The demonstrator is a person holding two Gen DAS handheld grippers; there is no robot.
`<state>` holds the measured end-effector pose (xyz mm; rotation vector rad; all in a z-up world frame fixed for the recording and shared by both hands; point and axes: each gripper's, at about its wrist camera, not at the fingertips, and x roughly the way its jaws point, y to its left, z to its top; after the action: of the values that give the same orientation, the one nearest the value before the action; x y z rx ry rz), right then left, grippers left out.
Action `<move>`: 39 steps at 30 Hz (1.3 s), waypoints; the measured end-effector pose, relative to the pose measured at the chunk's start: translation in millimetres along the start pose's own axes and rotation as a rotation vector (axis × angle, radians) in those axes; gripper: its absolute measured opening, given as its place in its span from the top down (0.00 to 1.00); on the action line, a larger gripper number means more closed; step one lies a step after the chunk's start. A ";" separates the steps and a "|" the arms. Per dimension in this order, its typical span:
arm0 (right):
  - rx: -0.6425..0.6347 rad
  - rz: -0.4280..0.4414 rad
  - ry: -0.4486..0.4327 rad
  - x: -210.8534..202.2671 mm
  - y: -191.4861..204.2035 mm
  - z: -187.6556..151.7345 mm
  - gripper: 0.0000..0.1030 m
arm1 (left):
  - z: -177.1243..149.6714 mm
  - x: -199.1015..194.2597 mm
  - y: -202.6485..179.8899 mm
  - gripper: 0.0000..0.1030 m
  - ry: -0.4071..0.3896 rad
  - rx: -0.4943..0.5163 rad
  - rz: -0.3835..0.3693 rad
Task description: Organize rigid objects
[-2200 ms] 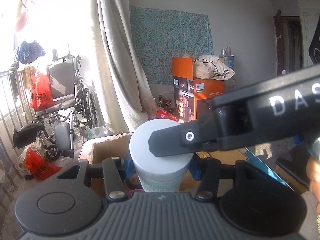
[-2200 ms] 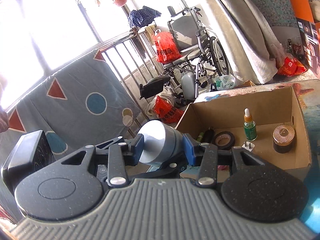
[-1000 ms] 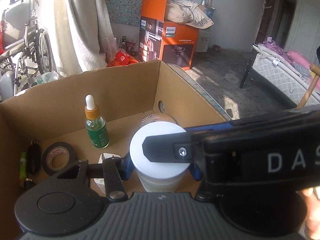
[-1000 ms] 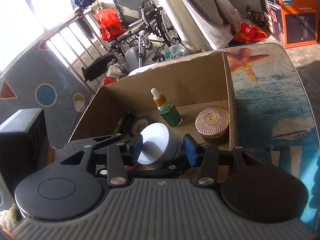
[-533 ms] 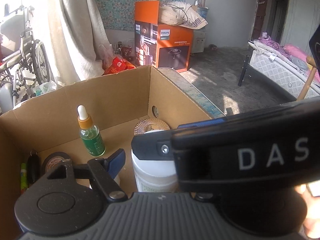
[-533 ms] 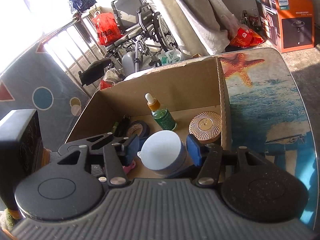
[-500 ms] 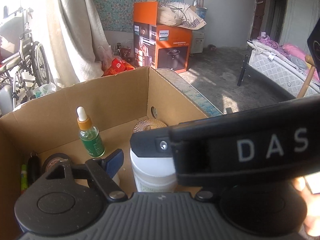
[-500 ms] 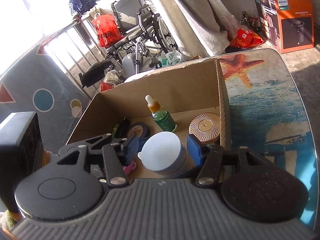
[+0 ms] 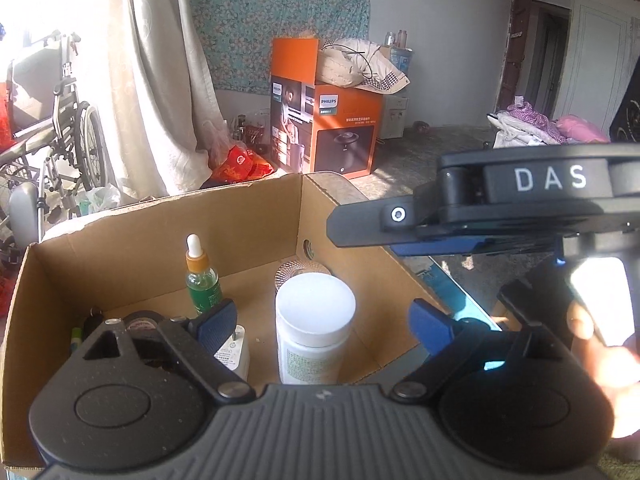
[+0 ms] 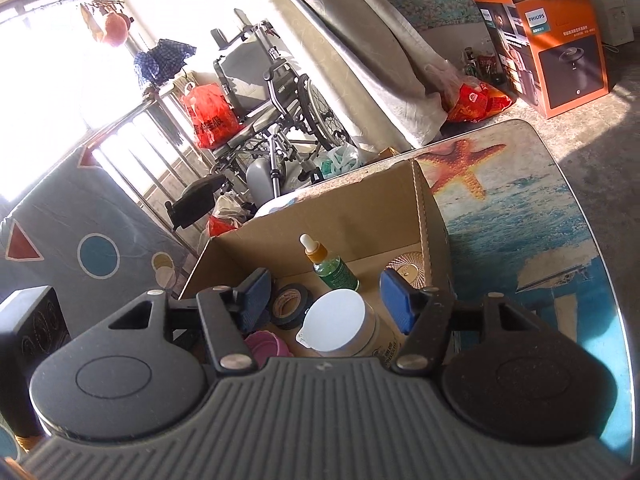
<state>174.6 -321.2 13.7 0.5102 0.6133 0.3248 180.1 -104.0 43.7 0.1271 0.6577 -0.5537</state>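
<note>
We read "PHILIPS" on the orange carton [image 9: 324, 128] on the floor, "DAS" on the right tool's body. Cardboard box [image 9: 248, 216] on the starfish-print desk [image 10: 520, 216] holds a dropper bottle [image 9: 202, 280], tape roll [image 10: 290, 300], gold lid [image 10: 410, 263], white plug [image 9: 234, 354]. White jar [image 9: 314, 328] stands upright in the box. Left tool [image 9: 320, 320] jaws just opened wide, clear of the jar either side. Right tool [image 10: 330, 296] jaws also opening, jar between them, untouched.
</note>
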 end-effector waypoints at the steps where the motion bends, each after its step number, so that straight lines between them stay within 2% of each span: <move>1: 0.013 0.005 -0.014 -7.7 1.4 -2.2 0.41 | -1.1 -7.5 1.2 0.05 -0.007 -0.010 -0.008; 8: 0.031 -0.012 -0.068 -45.0 18.9 -24.6 0.34 | -8.6 -63.4 10.0 0.00 -0.054 -0.065 0.030; 11: 0.009 -0.031 -0.079 -56.7 32.2 -35.2 0.26 | -9.5 -81.9 10.7 0.00 -0.052 -0.087 0.122; 15: -0.036 -0.068 -0.097 -70.8 52.4 -47.9 0.20 | -13.3 -100.4 9.9 0.00 -0.069 -0.101 0.256; 18: -0.078 -0.105 -0.111 -78.0 65.2 -53.8 0.12 | -15.0 -107.2 3.4 0.00 -0.060 -0.082 0.359; 20: -0.110 -0.131 -0.120 -83.2 73.5 -56.2 0.08 | -15.7 -106.9 -0.3 0.00 -0.048 -0.044 0.390; 22: -0.133 -0.154 -0.129 -86.8 78.9 -58.7 0.01 | -16.3 -104.2 -4.3 0.00 -0.012 0.008 0.388; 24: -0.158 -0.188 -0.133 -89.1 82.6 -60.2 0.01 | -19.8 -99.5 -3.1 0.00 0.001 0.017 0.387; 26: -0.174 -0.232 -0.130 -89.4 84.5 -62.8 0.01 | -22.0 -95.0 0.6 0.00 0.024 -0.015 0.383; 30: -0.194 -0.318 -0.093 -81.5 82.1 -67.8 0.01 | -27.5 -85.7 19.0 0.00 0.090 -0.122 0.329; 35: -0.224 -0.366 -0.035 -59.0 82.9 -74.2 0.01 | -28.1 -80.2 40.5 0.00 0.135 -0.192 0.387; 39: -0.246 -0.383 0.009 -36.1 85.2 -73.5 0.01 | -26.7 -82.1 49.3 0.00 0.134 -0.223 0.408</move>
<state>89.3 -240.1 25.2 0.1490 0.6554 0.0369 137.8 -17.9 69.8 0.0860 0.7949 -0.0775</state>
